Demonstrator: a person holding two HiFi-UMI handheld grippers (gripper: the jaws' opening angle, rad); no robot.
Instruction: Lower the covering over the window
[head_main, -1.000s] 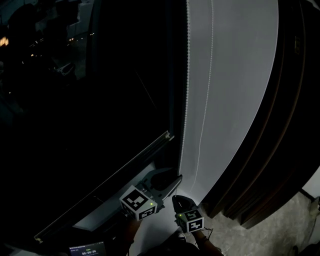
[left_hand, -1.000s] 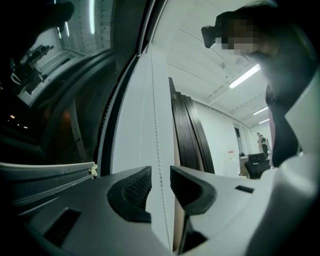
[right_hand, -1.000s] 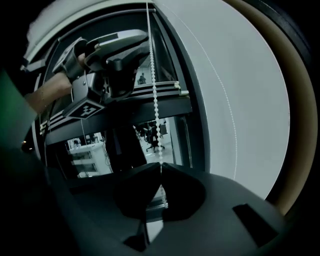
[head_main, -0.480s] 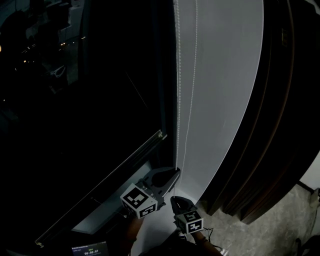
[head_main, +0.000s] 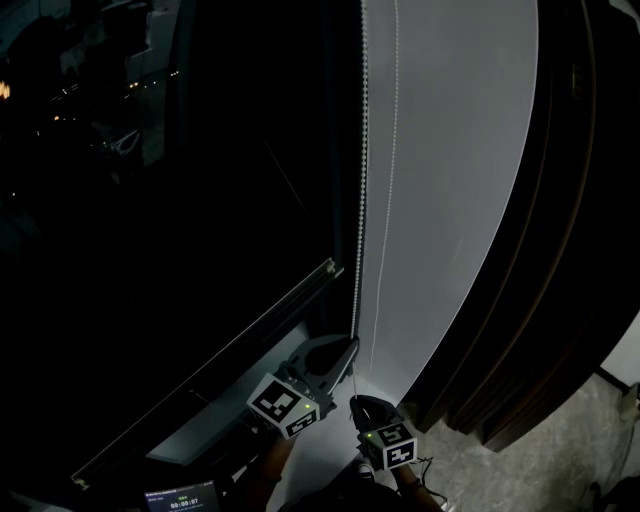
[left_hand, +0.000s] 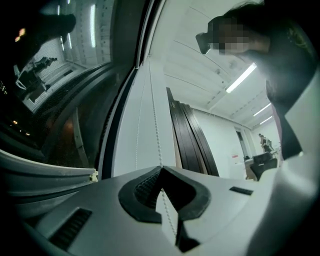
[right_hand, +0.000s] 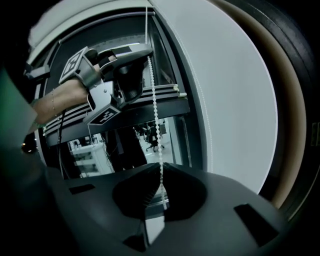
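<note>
Where the left gripper (head_main: 350, 348) showed a forked, spread tip a second ago in the head view, that tip now reads as one closed point. Its jaws have just been closing, with the bead chain (head_main: 360, 200) between them. Both grippers sit much where they were; only the framing has shifted slightly.

Left gripper view: jaws pressed together, pinching the bead chain (left_hand: 155, 120) at the tip. The chain runs on down through the notch behind.

Right gripper (head_main: 357, 402): sits just below and right of the left one. In its own view the jaws are together on the same bead chain (right_hand: 154, 100), lower down.

The chain hangs at the right edge of the window (head_main: 180, 200), against the white panel (head_main: 450, 150). A second thin strand runs just right of it.

Hard to read: the pane is almost black, so the covering cannot be told from the glass. A pale rail (head_main: 250, 338) crosses the window near the left gripper; whether it belongs to the covering or the frame, cannot tell. The head view cuts off both forearms at the bottom edge.
</note>
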